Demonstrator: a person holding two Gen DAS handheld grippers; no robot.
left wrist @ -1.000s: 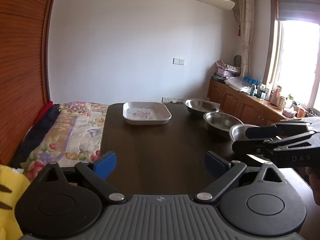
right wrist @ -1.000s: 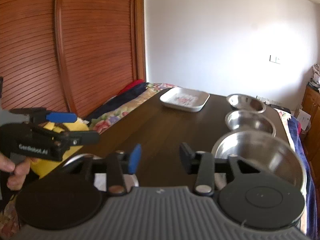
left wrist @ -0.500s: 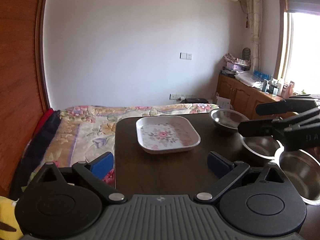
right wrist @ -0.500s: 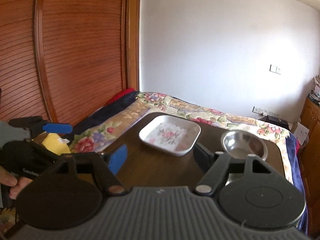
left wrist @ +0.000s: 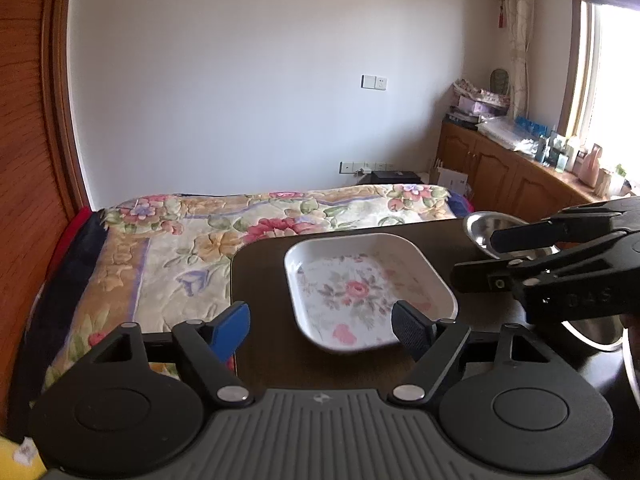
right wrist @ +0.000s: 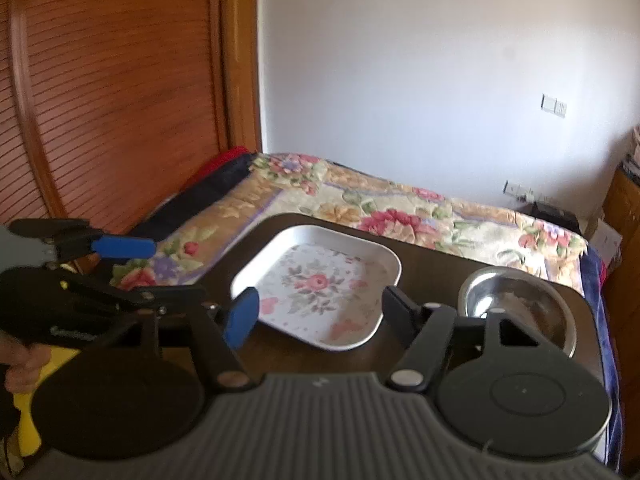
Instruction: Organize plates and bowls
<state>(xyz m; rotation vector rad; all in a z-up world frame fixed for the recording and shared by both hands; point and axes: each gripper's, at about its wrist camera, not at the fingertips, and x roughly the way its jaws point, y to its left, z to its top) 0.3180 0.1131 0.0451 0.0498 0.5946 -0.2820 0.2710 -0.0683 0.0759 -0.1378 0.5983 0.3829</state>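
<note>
Both hand-held grippers, left (left wrist: pixel 320 330) & right (right wrist: pixel 316 312), had closed in on the floral plate (right wrist: pixel 320 280) at tabletop's (left wrist: pixel 272 344) far-left corner, jaws open w/ nothing held, right's just narrowing—pickup prob. next.

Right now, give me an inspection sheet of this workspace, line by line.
Surface: dark wooden table, bare around the dishes.
Job's things: white square floral plate near the far edge; steel bowl to its right; more steel bowls partly hidden behind the right gripper.
Clutter: nothing seen on the table.
Grippers: left gripper open, empty; right gripper open, empty, jaws just closing somewhat; both point at the plate.
Cables: nothing seen.
Surroundings: floral bedspread beyond the table, slatted wooden door, cabinet under the window.
</note>
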